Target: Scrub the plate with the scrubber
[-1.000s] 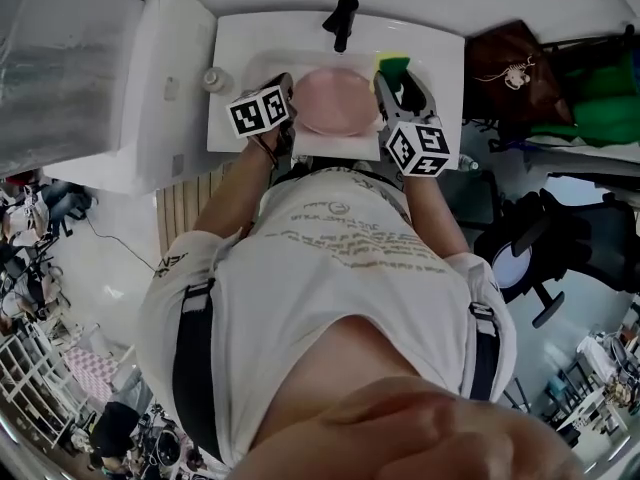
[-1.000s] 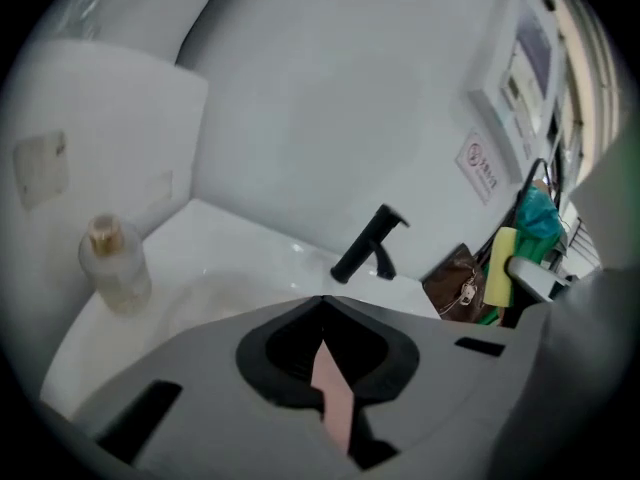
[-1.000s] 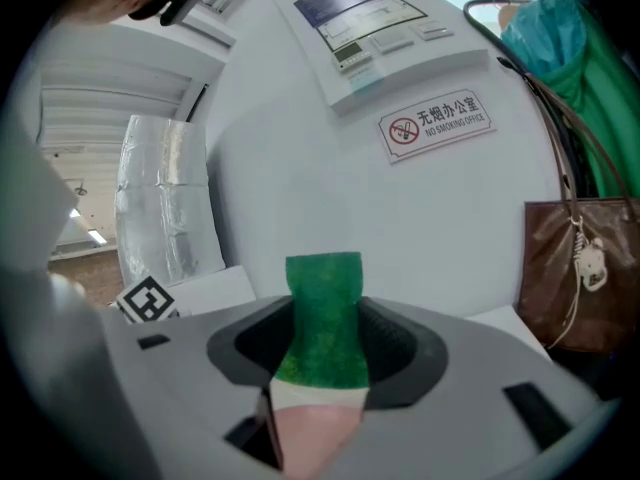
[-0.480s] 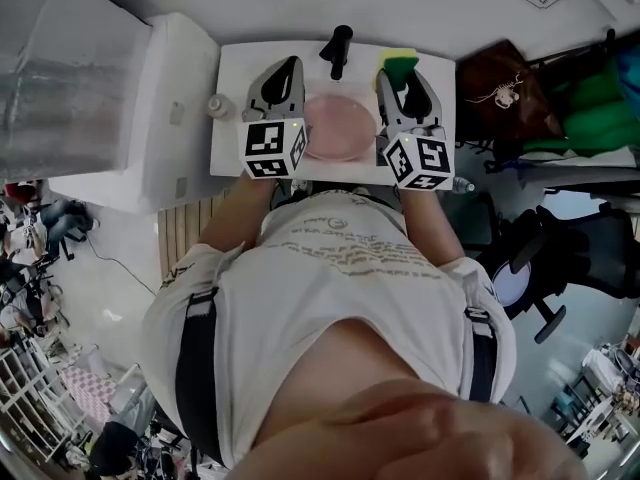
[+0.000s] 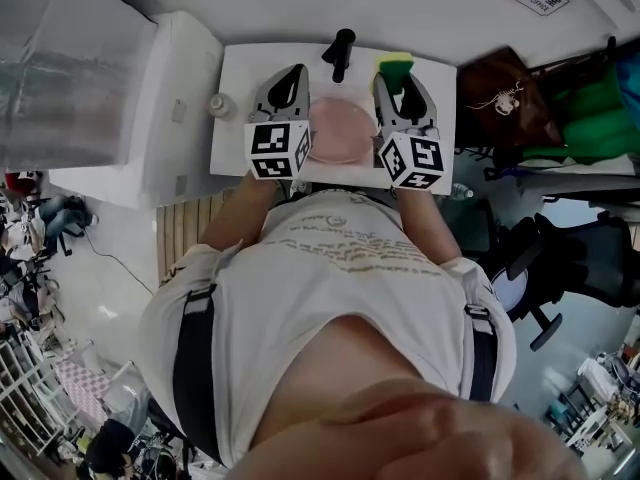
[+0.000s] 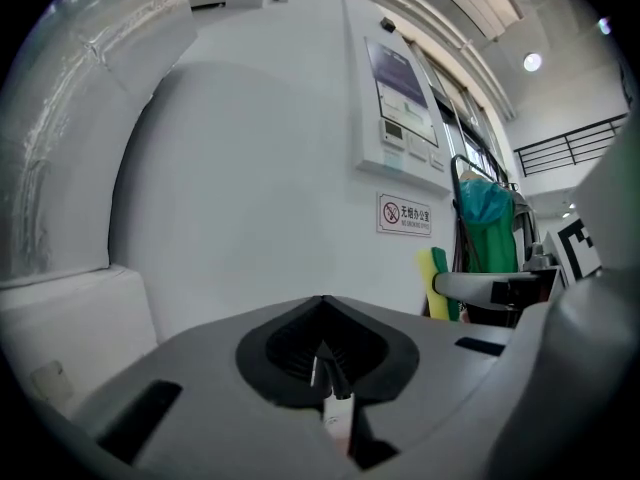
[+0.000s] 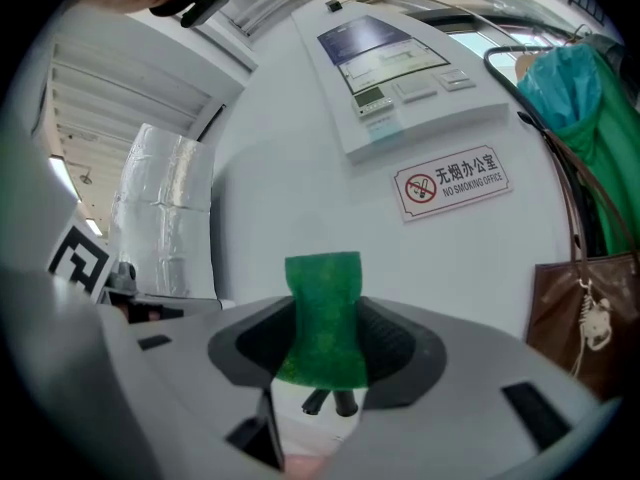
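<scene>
In the head view a pink plate [image 5: 338, 133] lies in the white sink [image 5: 235, 68], below the black faucet [image 5: 340, 48]. Over the plate's left side my left gripper [image 5: 291, 76] hangs shut and empty; in the left gripper view its jaws [image 6: 325, 353] meet, pointing level at the wall. Above the plate's right side my right gripper [image 5: 393, 80] is shut on the yellow-and-green scrubber [image 5: 393, 67]. In the right gripper view the green scrubber [image 7: 325, 318] stands upright between the jaws of the right gripper [image 7: 325, 353]. Neither gripper touches the plate.
A small bottle [image 5: 217, 104] stands at the sink's left edge beside a white appliance [image 5: 150, 98]. A brown bag [image 5: 500, 83] and green cloth [image 5: 590, 108] hang at the right. A no-smoking sign [image 7: 455, 181] and a control panel [image 7: 400, 68] are on the wall ahead.
My left gripper has come away from the plate's left rim, risen and rolled, staying shut. The right gripper has risen a little with the scrubber. The plate stays in the sink.
</scene>
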`<state>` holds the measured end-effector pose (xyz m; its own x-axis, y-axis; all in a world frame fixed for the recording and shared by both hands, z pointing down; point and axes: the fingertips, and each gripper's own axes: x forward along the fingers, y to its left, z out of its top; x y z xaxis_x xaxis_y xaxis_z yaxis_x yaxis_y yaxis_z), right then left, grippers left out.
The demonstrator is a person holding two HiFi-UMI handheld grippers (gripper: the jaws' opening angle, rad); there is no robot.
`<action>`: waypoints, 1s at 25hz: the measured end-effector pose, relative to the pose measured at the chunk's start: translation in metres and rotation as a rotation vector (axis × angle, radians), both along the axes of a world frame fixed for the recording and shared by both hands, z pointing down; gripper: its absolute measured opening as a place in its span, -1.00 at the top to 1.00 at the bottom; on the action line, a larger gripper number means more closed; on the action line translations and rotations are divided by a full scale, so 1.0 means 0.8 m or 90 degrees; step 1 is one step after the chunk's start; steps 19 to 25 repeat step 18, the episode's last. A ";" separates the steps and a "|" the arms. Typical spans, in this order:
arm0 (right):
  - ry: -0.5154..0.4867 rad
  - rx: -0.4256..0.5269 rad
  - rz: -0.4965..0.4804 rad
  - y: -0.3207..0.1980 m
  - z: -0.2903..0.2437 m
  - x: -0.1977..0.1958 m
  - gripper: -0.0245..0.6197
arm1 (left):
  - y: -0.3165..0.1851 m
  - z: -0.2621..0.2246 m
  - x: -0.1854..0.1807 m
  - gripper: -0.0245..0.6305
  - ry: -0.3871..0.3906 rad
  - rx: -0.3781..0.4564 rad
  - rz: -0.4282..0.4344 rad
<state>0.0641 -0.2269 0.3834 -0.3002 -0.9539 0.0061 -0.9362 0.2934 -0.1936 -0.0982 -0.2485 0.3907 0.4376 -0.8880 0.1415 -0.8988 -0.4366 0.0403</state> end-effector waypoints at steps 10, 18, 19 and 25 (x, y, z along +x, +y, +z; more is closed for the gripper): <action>-0.036 0.002 -0.022 -0.005 -0.004 0.001 0.30 | 0.000 -0.009 0.006 0.86 0.012 -0.007 -0.003; -0.041 0.001 -0.023 -0.001 -0.006 0.015 0.30 | 0.007 0.000 0.020 0.86 0.027 -0.046 -0.002; -0.041 0.001 -0.023 -0.001 -0.006 0.015 0.30 | 0.007 0.000 0.020 0.86 0.027 -0.046 -0.002; -0.041 0.001 -0.023 -0.001 -0.006 0.015 0.30 | 0.007 0.000 0.020 0.86 0.027 -0.046 -0.002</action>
